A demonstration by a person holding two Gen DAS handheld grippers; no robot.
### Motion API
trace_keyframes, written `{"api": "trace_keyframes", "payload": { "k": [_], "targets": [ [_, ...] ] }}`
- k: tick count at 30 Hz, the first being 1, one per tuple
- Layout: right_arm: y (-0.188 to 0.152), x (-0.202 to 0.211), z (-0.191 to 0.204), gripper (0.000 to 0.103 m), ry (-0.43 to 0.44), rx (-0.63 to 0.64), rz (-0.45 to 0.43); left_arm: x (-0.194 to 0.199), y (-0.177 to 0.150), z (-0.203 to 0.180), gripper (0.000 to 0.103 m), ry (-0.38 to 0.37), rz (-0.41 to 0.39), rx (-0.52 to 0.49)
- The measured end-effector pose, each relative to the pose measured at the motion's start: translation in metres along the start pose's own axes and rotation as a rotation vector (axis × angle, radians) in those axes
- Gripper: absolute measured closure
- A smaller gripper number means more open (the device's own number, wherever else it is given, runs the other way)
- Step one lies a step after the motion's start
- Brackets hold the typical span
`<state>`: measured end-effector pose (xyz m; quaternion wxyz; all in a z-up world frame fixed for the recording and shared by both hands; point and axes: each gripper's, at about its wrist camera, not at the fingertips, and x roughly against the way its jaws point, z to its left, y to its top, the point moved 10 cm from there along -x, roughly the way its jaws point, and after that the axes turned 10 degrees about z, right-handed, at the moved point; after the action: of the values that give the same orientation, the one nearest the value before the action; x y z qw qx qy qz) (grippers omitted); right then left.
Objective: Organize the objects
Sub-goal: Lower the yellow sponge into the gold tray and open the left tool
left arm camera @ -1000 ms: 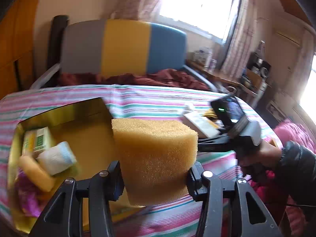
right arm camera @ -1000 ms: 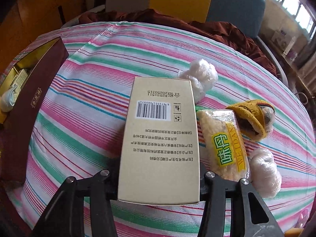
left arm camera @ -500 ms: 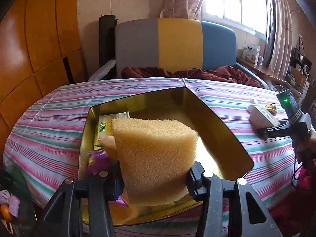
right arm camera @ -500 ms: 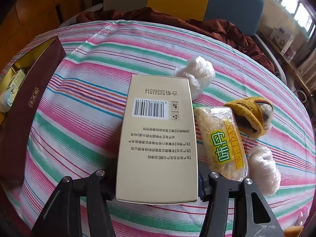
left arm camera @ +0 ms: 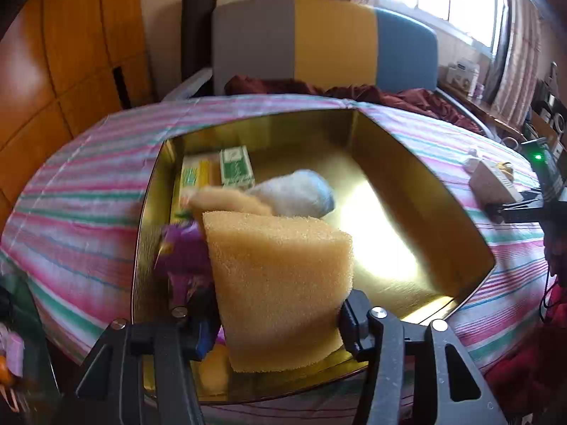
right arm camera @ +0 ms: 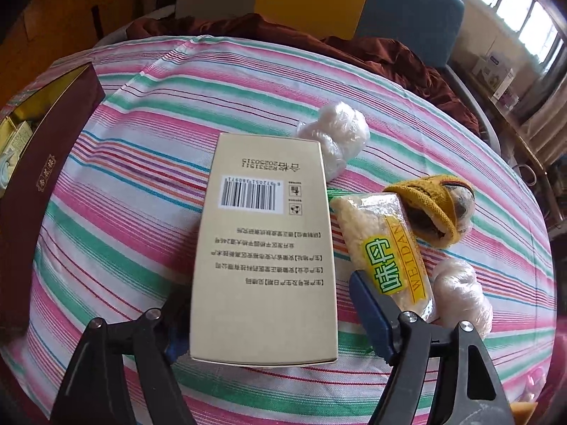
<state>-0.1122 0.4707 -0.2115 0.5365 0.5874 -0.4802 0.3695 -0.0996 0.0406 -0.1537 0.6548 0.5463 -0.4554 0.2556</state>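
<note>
A yellow sponge block (left arm camera: 280, 283) stands tilted between the fingers of my left gripper (left arm camera: 274, 315), low over the near end of the gold-lined box (left arm camera: 418, 191). The jaws are opening; a gap shows at the left pad. The box holds a green packet (left arm camera: 235, 166), a white bundle (left arm camera: 297, 194), a purple item (left arm camera: 184, 251) and a tan piece (left arm camera: 226, 200). My right gripper (right arm camera: 269, 304) straddles a beige carton (right arm camera: 265, 248) lying flat on the striped tablecloth (right arm camera: 141, 184). Its jaws are opening too, and the right pad stands clear of the carton.
Right of the carton lie a yellow snack packet (right arm camera: 386, 251), two plastic-wrapped white bundles (right arm camera: 336, 134) (right arm camera: 460, 290) and a yellow knitted item (right arm camera: 432, 205). The box's maroon outer wall (right arm camera: 46, 163) is at the far left. A grey, yellow and blue chair (left arm camera: 319, 42) stands behind the table.
My left gripper swung over the box and sank toward it, then its jaws widened around the sponge. The right jaws spread away from the carton, which stayed put.
</note>
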Motion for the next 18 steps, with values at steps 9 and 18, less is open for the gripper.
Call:
{"api": "trace_keyframes", "payload": {
  "k": [9, 18],
  "targets": [
    [0.002, 0.003, 0.0, 0.021, -0.033, 0.022, -0.009, 0.013, -0.01, 0.026, 0.037, -0.019, -0.036, 0.089],
    [0.005, 0.011, 0.012, 0.049, -0.072, 0.097, -0.034, 0.026, -0.005, 0.036, 0.037, -0.005, -0.068, 0.128]
  ]
}}
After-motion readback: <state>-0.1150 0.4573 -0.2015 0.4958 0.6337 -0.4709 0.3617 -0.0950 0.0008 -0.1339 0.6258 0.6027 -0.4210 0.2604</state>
